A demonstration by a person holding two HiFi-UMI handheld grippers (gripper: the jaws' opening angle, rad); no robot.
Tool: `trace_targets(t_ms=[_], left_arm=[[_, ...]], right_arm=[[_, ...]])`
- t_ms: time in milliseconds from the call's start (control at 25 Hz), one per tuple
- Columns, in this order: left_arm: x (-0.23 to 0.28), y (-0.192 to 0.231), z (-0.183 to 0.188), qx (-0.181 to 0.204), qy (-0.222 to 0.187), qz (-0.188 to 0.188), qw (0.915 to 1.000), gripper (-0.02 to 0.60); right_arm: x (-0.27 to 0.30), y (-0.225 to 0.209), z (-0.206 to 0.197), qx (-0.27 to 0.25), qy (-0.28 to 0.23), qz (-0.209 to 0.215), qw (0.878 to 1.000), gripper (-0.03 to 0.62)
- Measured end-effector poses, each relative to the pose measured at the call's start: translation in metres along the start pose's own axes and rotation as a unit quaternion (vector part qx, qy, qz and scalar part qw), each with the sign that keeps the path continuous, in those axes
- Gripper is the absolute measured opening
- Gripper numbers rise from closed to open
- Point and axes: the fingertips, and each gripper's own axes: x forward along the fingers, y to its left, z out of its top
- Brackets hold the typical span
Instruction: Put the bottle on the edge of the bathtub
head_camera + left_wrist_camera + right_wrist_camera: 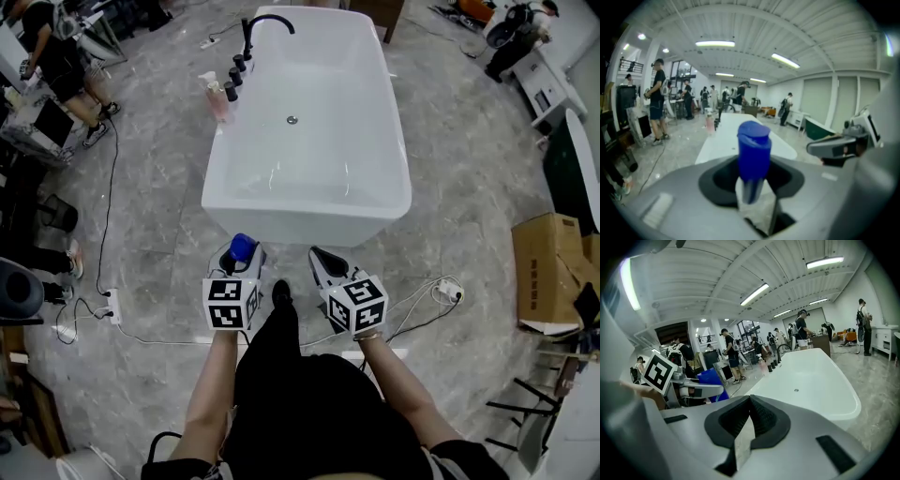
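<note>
My left gripper [240, 262] is shut on a bottle with a blue cap [242, 247], held upright just short of the near end of the white bathtub [217, 167]. In the left gripper view the blue bottle [753, 152] stands between the jaws of that gripper [752, 190], with the bathtub [723, 136] straight ahead. My right gripper [323, 261] is beside it, shut and empty. Seen from the right gripper view, that gripper's [749, 420] jaws meet with nothing between them. The bathtub [820, 380] lies ahead of them, and the blue bottle [710, 379] shows at the left.
A black faucet [255, 33] and black knobs stand on the tub's left rim, with a pink bottle [217, 97] next to them. A power strip [112, 305] and cables lie on the floor at left, a cardboard box [553, 272] at right. People stand at far left.
</note>
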Motion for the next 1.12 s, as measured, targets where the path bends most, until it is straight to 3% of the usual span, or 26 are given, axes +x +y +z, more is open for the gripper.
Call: trace_targets(t_ms=[480,760,1120], left_arm=[[0.088,0.085,0.058,0.004,-0.001,-0.007,1.0000,0.156],[0.111,0.113,0.066,-0.002,0.003,0.007,1.0000,0.156],[0.148,0.151,0.074,-0.014,0.016,0.039,0.9990,0.156]], right_arm=[[0.123,-0.023,0.066,0.001,0.007,0.009,1.000,0.002],[0.153,-0.036,0.083,0.004,0.012,0.016,1.000,0.002],[0.205,-0.043,0.097,-0.003,0.025,0.063,0.998,0.002]])
